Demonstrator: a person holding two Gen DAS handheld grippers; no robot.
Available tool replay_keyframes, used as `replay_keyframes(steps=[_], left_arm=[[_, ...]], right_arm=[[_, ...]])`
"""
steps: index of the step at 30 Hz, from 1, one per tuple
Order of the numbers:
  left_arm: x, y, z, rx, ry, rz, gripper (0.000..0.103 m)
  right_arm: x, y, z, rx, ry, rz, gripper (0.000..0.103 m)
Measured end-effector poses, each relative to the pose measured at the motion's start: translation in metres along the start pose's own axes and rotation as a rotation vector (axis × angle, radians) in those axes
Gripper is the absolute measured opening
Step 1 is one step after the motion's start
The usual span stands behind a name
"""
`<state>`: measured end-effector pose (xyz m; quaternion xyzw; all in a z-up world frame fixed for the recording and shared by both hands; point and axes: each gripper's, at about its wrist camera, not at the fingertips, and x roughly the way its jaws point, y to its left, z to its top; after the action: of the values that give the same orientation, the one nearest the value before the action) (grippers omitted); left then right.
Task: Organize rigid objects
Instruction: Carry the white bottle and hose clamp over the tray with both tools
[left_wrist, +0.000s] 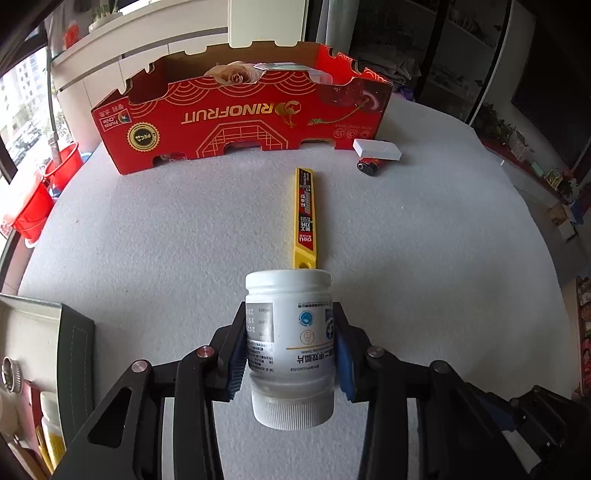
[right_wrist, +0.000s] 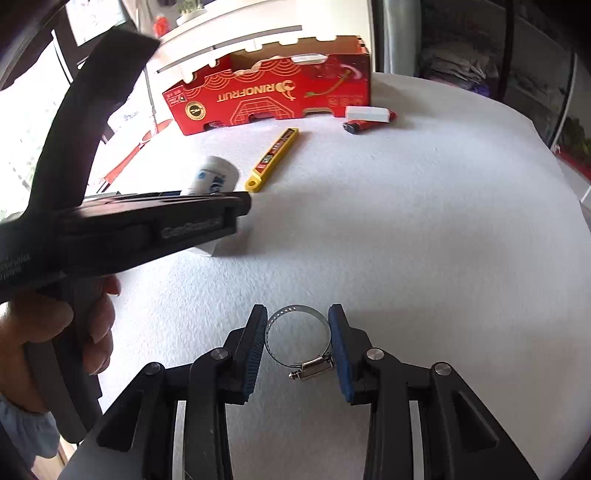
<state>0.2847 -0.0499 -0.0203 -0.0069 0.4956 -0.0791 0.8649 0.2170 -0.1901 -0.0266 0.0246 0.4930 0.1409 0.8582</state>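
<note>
Left tongs (left_wrist: 290, 349) clamping white bottle (left_wrist: 290, 332), right tongs (right_wrist: 298, 345) spread around hose clamp (right_wrist: 301, 343), "deli" blade case (left_wrist: 304, 218), "RINOFRUIT" box (left_wrist: 240, 114).

Broad bare stretch of white felt tabletop (right_wrist: 406, 229) ahead — only a yellow blade case (left_wrist: 305, 218) lies mid-path, with the red cardboard fruit box (left_wrist: 243, 118) walling the far edge.

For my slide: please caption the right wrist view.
Right gripper straddles a metal hose clamp on the white table.
</note>
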Motion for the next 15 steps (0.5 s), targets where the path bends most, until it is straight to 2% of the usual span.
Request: replay_keyframes(steps=[5, 10, 15], left_arm=[[-0.045, -0.01, -0.032, -0.019, -0.051, -0.05, 0.043], [-0.091, -0.022, -0.069, -0.01, -0.092, -0.052, 0.043], [-0.139, -0.013, -0.104, -0.051, -0.133, -0.055, 0.043]], right_arm=[[-0.033, -0.004, -0.028, 0.061, -0.011, 0.013, 0.036], [-0.064, 0.001, -0.053, 0.096, -0.019, 0.025, 0.036], [-0.094, 0.015, -0.069, 0.091, -0.042, 0.015, 0.036]])
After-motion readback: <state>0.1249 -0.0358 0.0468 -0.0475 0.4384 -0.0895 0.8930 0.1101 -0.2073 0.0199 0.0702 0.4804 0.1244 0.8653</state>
